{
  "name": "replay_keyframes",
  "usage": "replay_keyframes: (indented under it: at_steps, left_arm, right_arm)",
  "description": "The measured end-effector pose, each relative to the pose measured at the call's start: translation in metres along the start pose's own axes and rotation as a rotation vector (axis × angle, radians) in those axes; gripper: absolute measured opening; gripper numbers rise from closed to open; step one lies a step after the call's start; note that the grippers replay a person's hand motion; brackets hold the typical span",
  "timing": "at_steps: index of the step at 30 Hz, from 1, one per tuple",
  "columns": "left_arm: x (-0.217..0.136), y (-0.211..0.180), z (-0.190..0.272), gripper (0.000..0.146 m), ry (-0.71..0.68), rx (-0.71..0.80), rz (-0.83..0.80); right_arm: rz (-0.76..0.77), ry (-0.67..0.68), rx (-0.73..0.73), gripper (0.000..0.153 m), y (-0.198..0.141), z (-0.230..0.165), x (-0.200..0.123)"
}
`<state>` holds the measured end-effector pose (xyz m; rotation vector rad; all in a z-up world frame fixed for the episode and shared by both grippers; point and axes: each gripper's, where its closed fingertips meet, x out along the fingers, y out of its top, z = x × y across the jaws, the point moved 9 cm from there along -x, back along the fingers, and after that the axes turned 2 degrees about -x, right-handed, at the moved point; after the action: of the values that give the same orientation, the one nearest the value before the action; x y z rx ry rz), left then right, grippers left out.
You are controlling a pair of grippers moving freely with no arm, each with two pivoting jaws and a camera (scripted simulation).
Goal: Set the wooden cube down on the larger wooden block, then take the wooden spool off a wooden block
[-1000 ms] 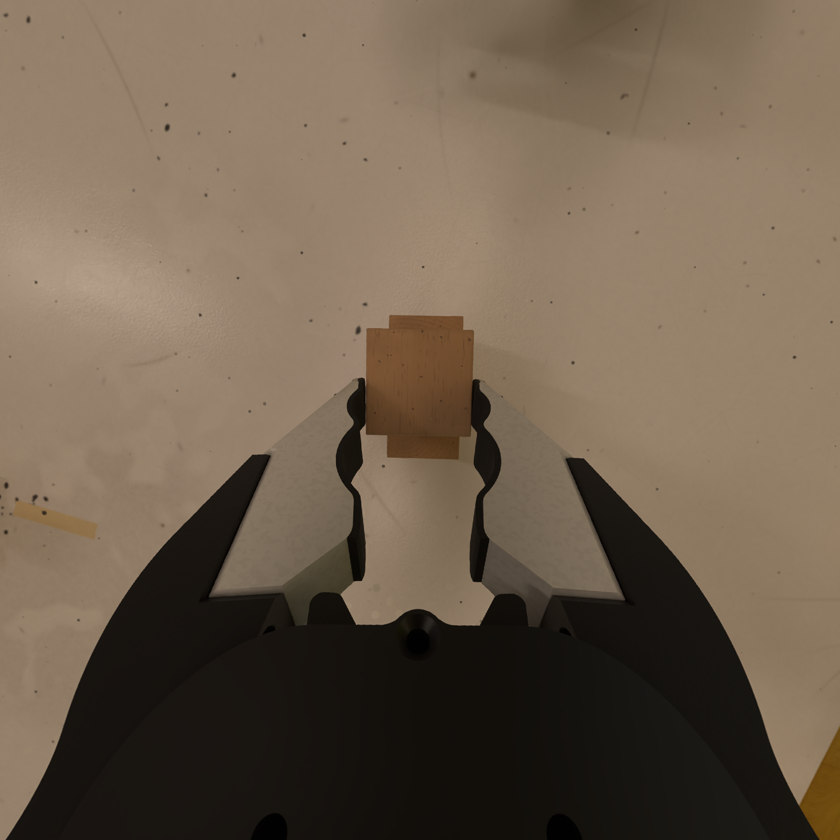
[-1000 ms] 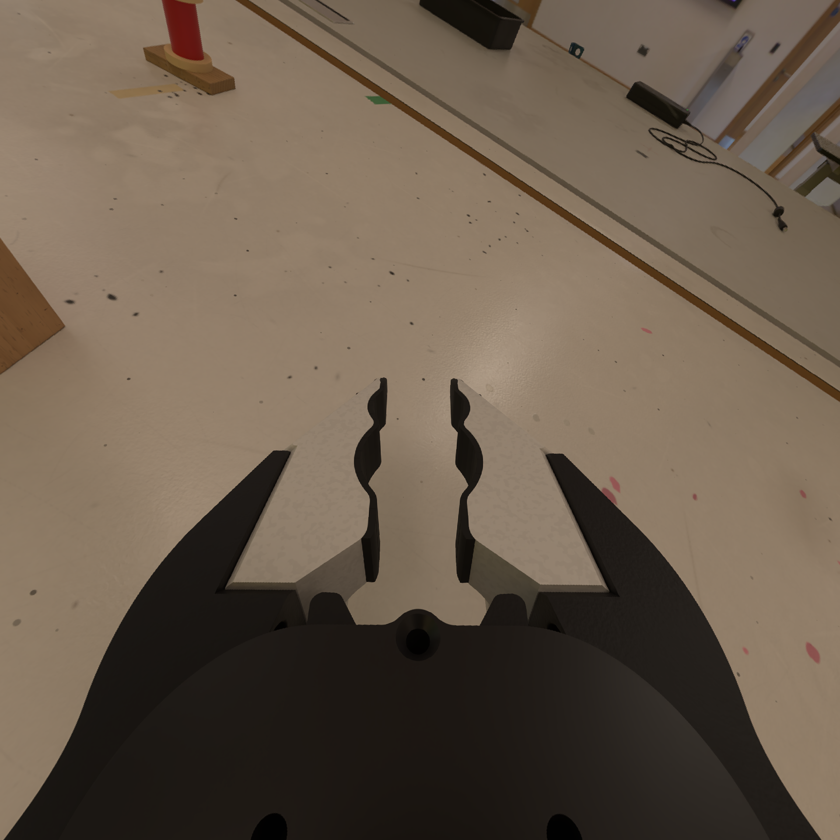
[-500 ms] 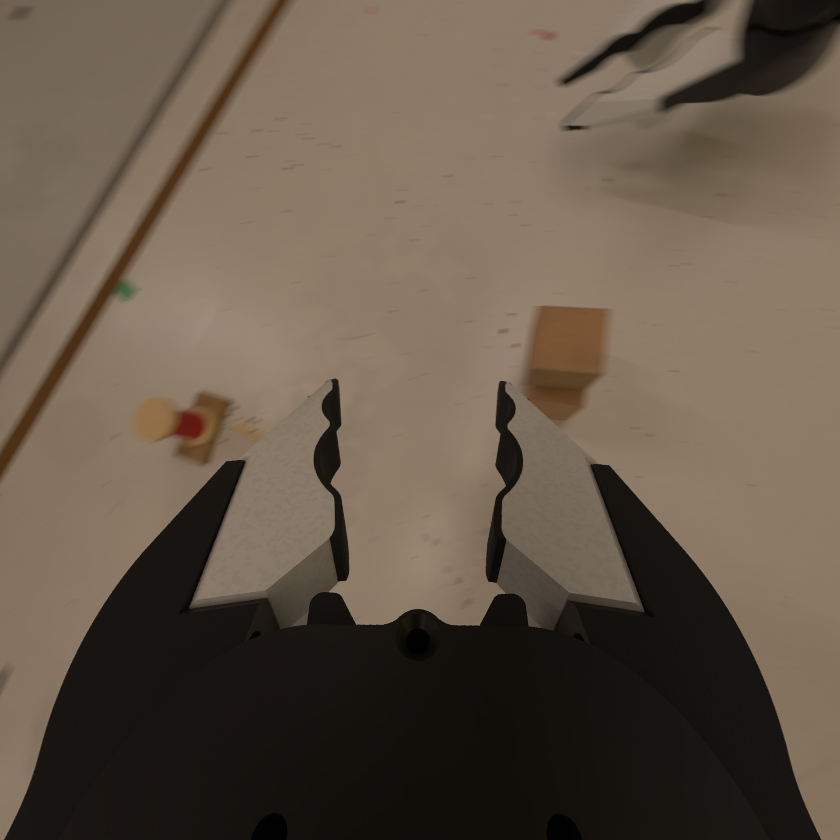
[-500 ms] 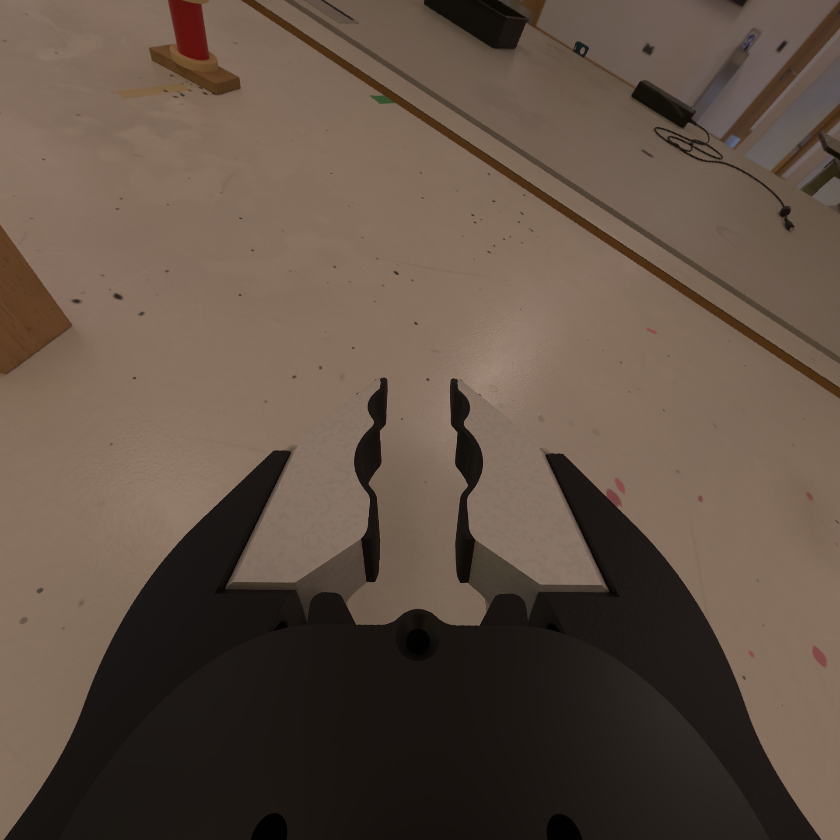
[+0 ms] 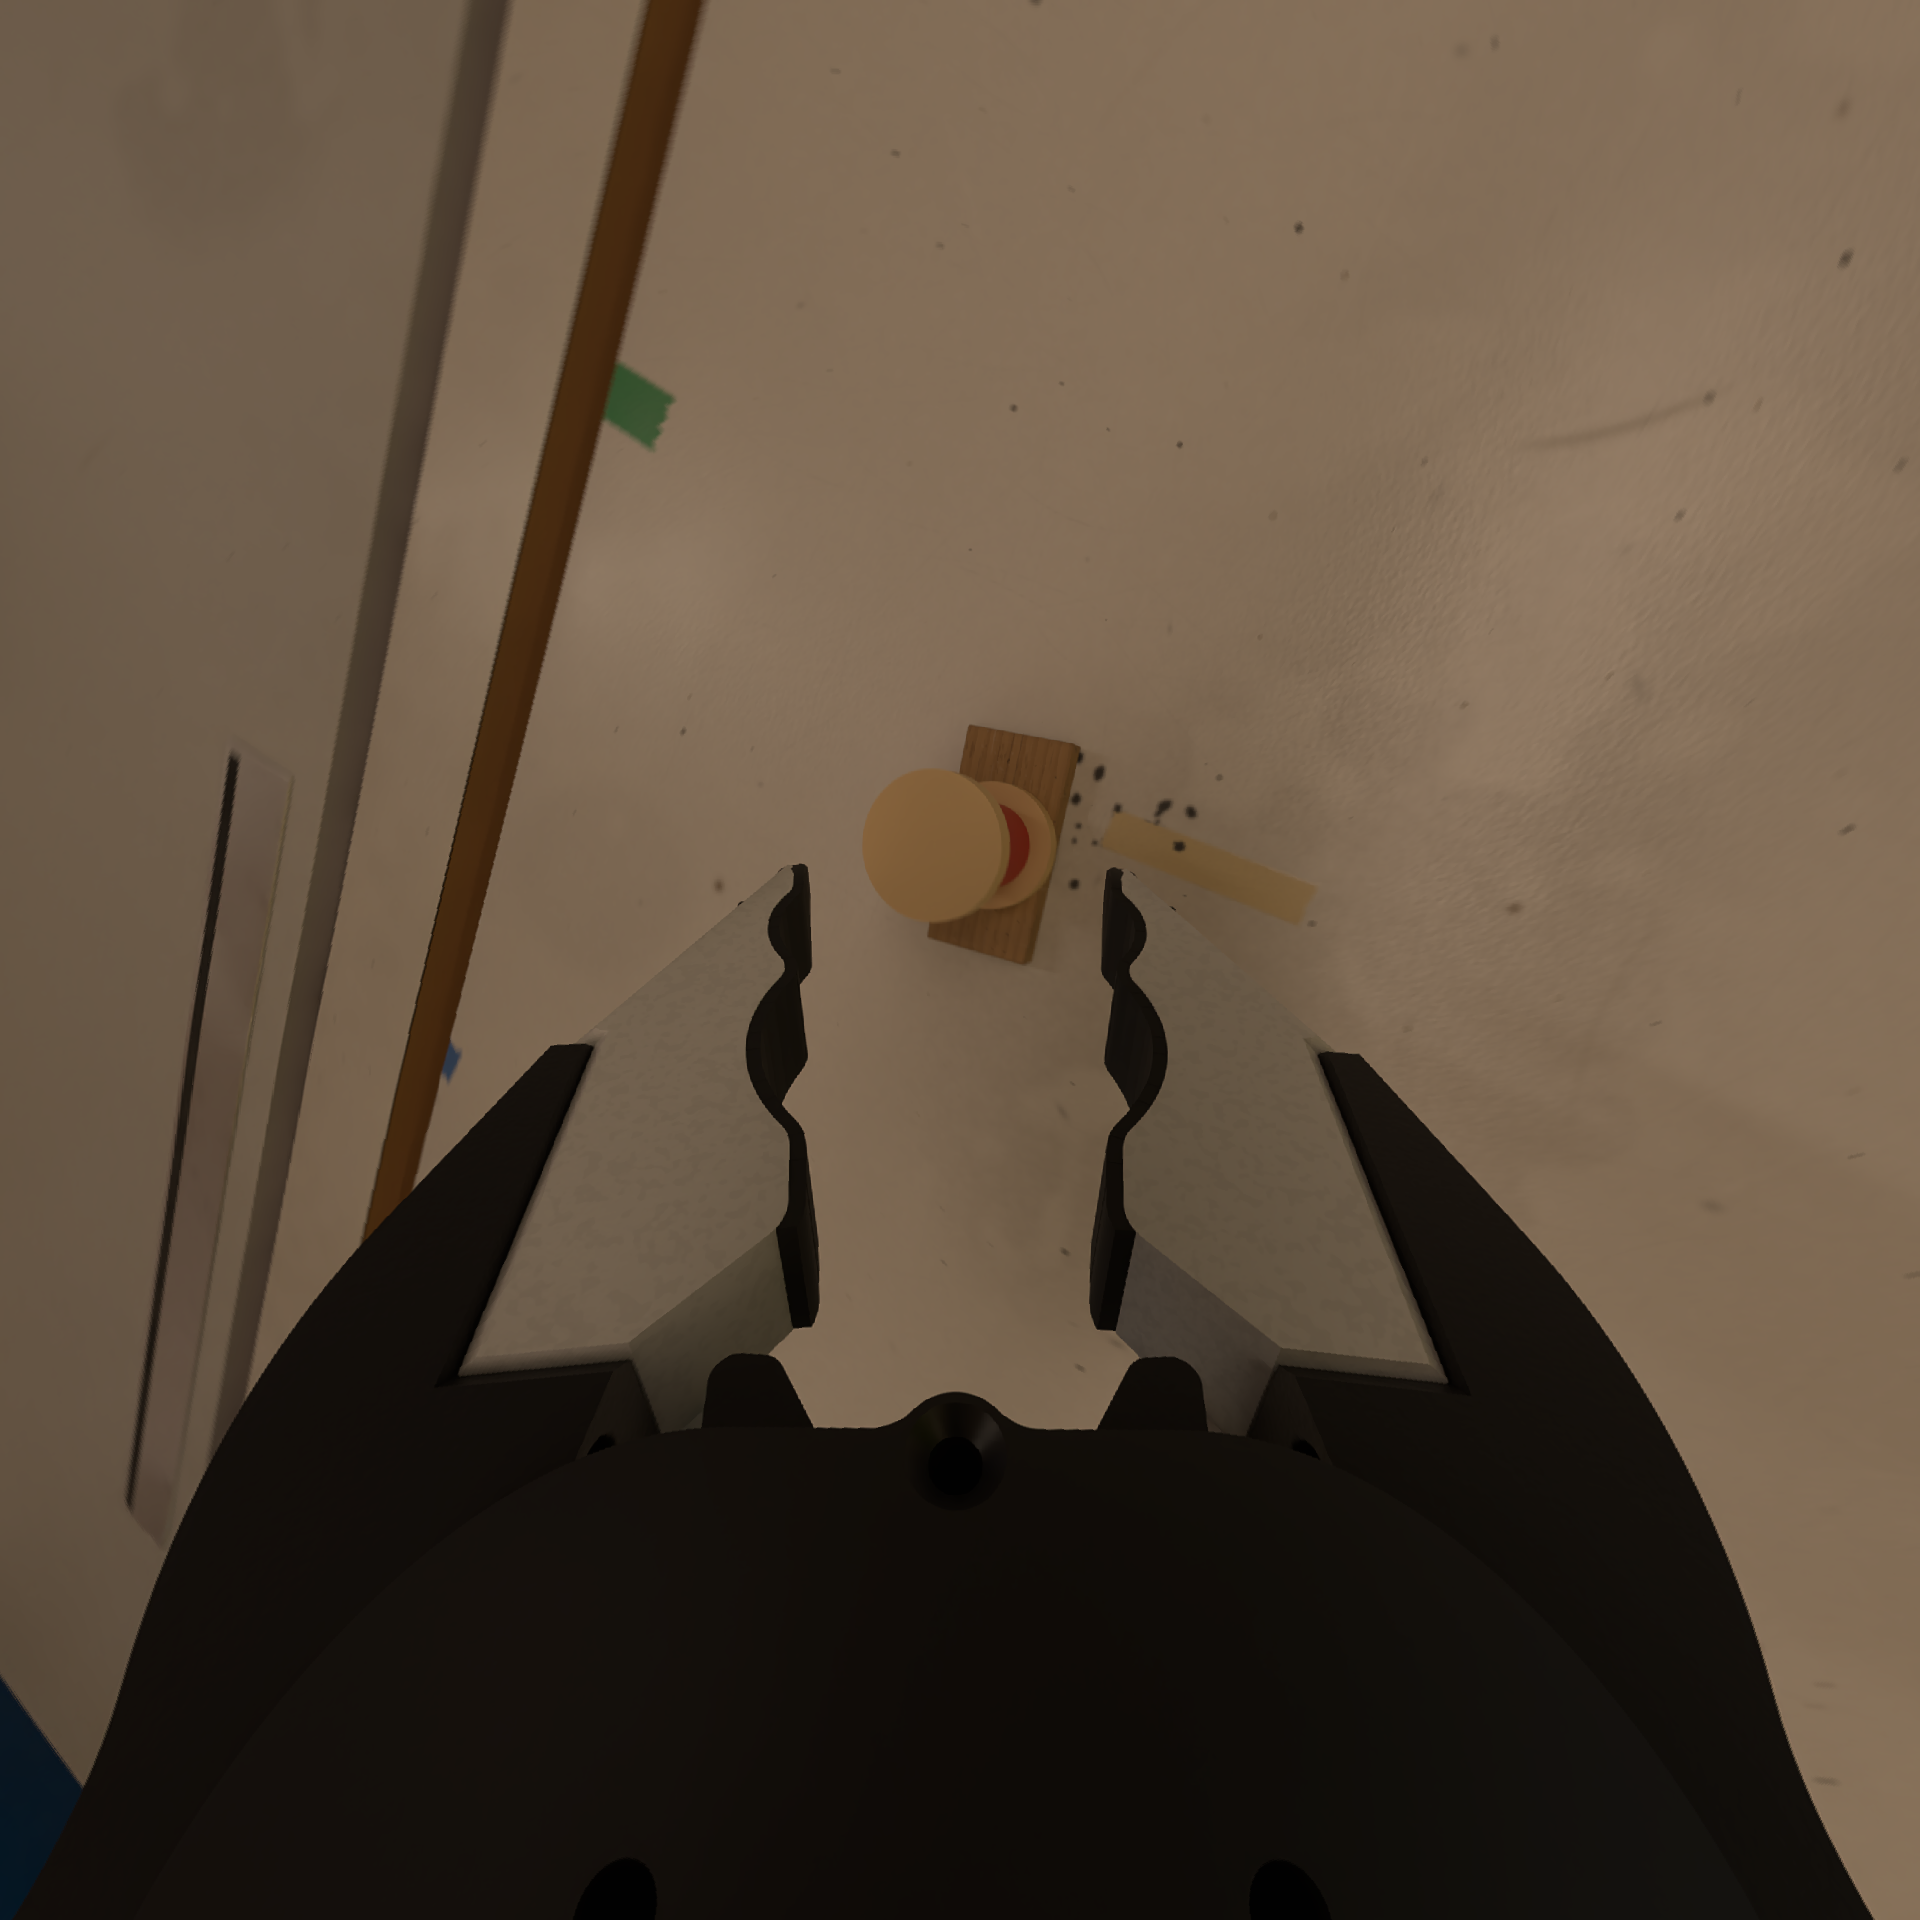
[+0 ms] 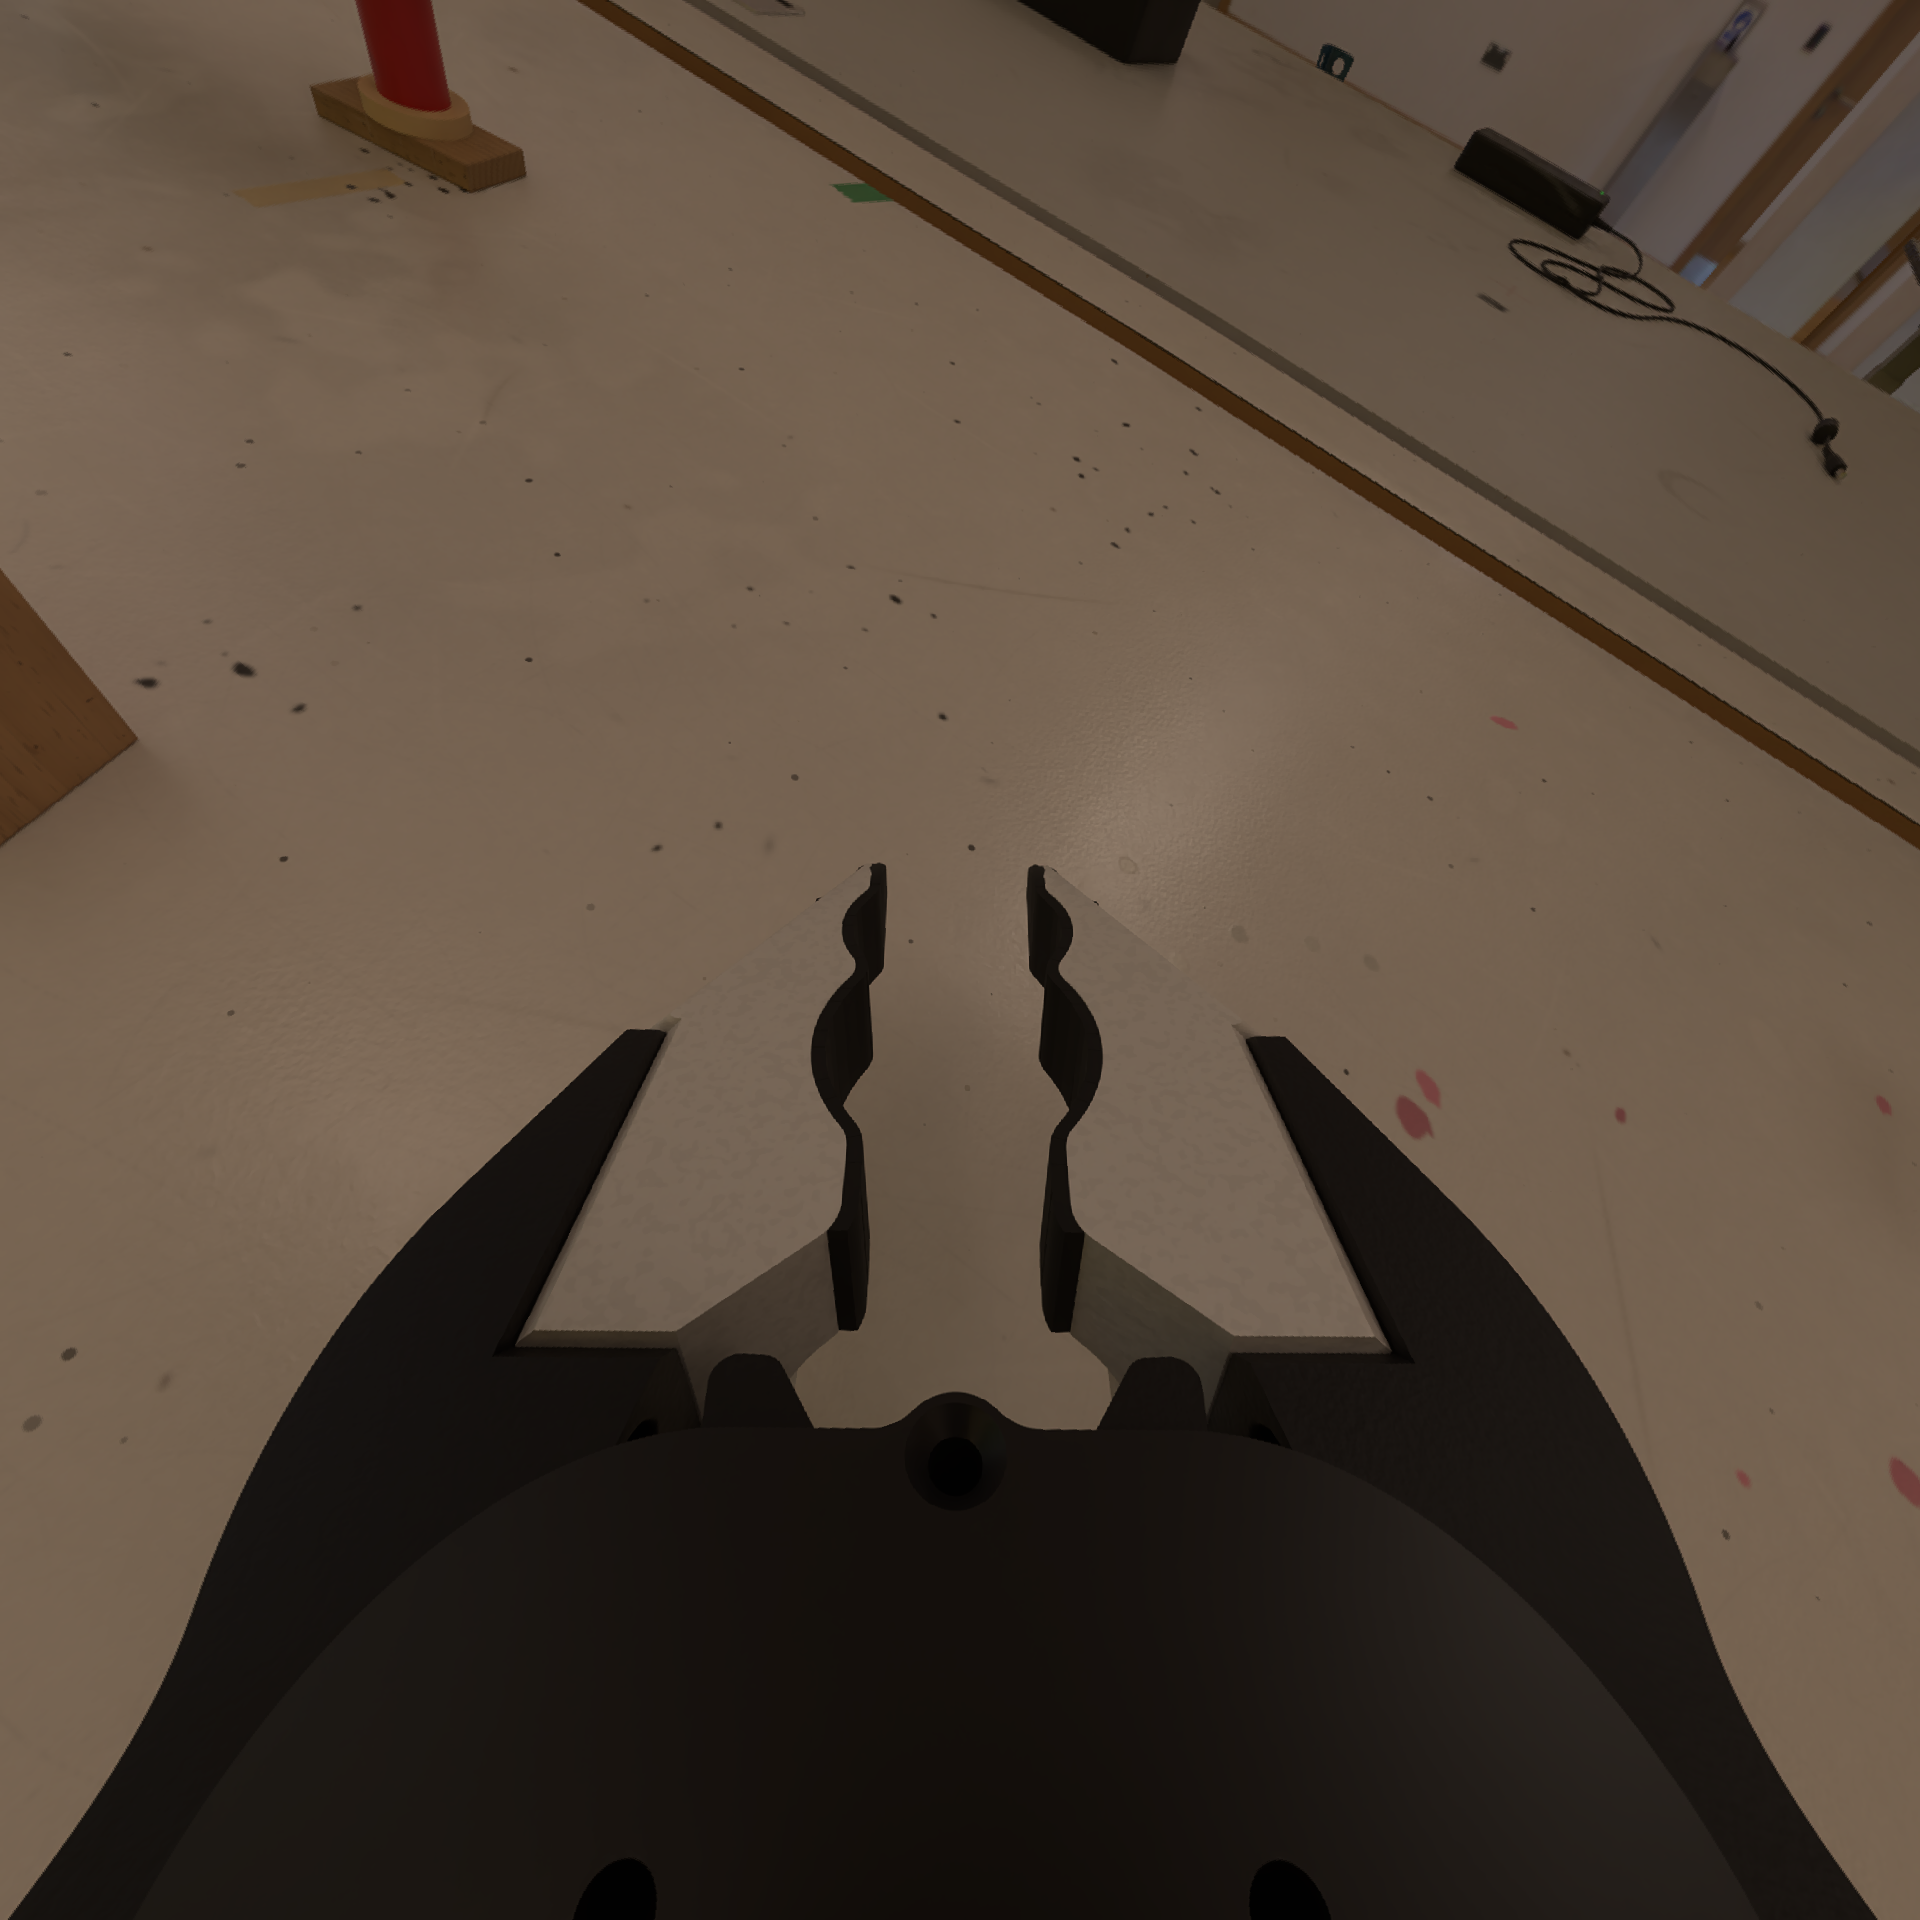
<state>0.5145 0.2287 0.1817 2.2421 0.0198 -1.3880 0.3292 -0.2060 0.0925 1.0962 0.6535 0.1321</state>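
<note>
In the left wrist view the wooden spool point(image 5: 935, 847), with a cream top disc and a red core, stands upright on a small flat wooden block point(image 5: 1013, 753). My left gripper point(image 5: 954, 875) is open and empty above it, seen from almost straight overhead, with the spool just ahead of the fingertips. In the right wrist view the spool point(image 6: 400, 47) and its block point(image 6: 488, 166) are far off at the top left. My right gripper point(image 6: 956, 868) is open with a narrow gap, empty, low over the floor. A wooden piece point(image 6: 42, 707) is cut off at the left edge; I cannot tell if it is the cube or the larger block.
A strip of tan tape point(image 5: 1205, 868) lies right of the small block. A brown floor line point(image 5: 540, 623) with green tape point(image 5: 636, 403) runs to the left. In the right wrist view, a black box point(image 6: 1122, 21) and a black device point(image 6: 1527, 182) with a cable lie beyond the line point(image 6: 1247, 416).
My left gripper let go of the cube, leaving it on the block beneath, opened wider and swung over to the spool. The right gripper has drifted slightly and stays the same width.
</note>
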Motion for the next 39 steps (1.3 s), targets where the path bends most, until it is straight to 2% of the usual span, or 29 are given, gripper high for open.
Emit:
replay_keyframes:
  at_steps: [8,12,14,19,22,24,27,32,35,39]
  left_arm:
    - [0.052,-0.009,-0.024,0.051,-0.164,0.139,-0.091]
    - [0.061,-0.008,-0.027,0.049,-0.213,0.166,-0.034]
    - [0.068,-0.008,-0.027,0.043,-0.202,0.196,-0.062]
    - [0.068,-0.010,-0.025,0.041,-0.214,0.152,-0.044]
    - [0.055,-0.017,-0.021,0.041,-0.188,0.125,-0.061]
    - [0.037,-0.019,-0.016,0.041,-0.181,0.093,0.012]
    - [-0.007,-0.017,0.002,0.041,-0.140,0.116,0.092]
    - [-0.080,-0.012,0.067,0.041,-0.138,0.188,0.257]
    - [-0.090,-0.011,0.121,0.041,-0.200,0.262,0.261]
    - [-0.072,-0.006,0.186,0.041,-0.312,0.330,0.268]
  right_arm:
    - [-0.002,0.025,0.011,0.027,0.001,-0.001,0.001]
    - [-0.007,0.030,0.009,0.027,0.001,-0.001,0.002]
    - [-0.010,0.031,0.009,0.027,0.000,-0.001,0.002]
    - [-0.002,0.033,0.024,0.027,0.000,0.000,0.001]
    - [0.000,0.032,0.024,0.027,0.000,0.000,0.001]
    - [0.000,0.032,0.022,0.027,0.000,0.000,0.001]
    - [0.002,0.034,0.023,0.027,0.000,0.000,0.000]
    - [0.003,0.036,0.023,0.027,0.001,-0.001,0.000]
    - [0.003,0.034,0.020,0.027,0.001,-0.001,0.000]
    - [0.009,0.032,0.024,0.027,0.001,-0.001,0.000]
